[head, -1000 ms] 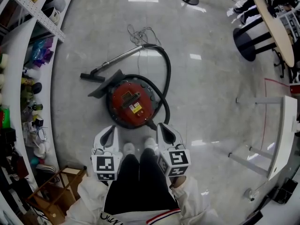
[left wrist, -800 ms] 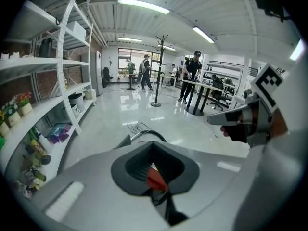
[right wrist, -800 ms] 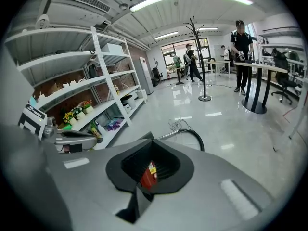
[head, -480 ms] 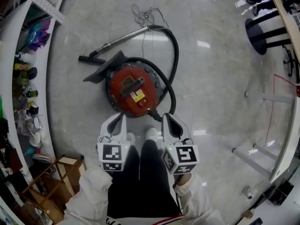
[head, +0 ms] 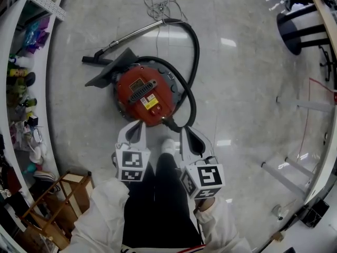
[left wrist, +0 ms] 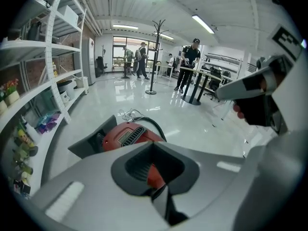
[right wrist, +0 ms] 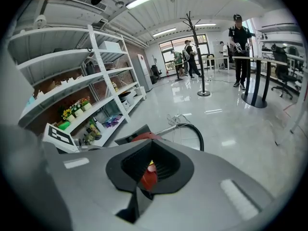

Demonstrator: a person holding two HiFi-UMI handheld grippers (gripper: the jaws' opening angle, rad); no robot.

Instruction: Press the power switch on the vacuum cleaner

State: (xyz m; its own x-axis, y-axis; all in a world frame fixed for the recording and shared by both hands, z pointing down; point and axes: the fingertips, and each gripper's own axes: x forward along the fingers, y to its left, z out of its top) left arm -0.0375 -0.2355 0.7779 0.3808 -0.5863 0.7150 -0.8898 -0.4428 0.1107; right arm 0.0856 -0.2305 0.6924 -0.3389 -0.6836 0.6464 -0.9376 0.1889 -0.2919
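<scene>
One vacuum cleaner (head: 145, 95), shelves (head: 39, 4) left, floor (head: 247, 88) right

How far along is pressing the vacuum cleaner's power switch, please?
Done: the shut left gripper and shut right gripper sit at the round red vacuum cleaner's near edge. In hand: the left gripper's tip hangs over its rim. Left: the press itself; no contact shows yet.

Round red vacuum cleaner (head: 143, 95) stands upright, its black hose (head: 197, 46) curving beside it.
</scene>
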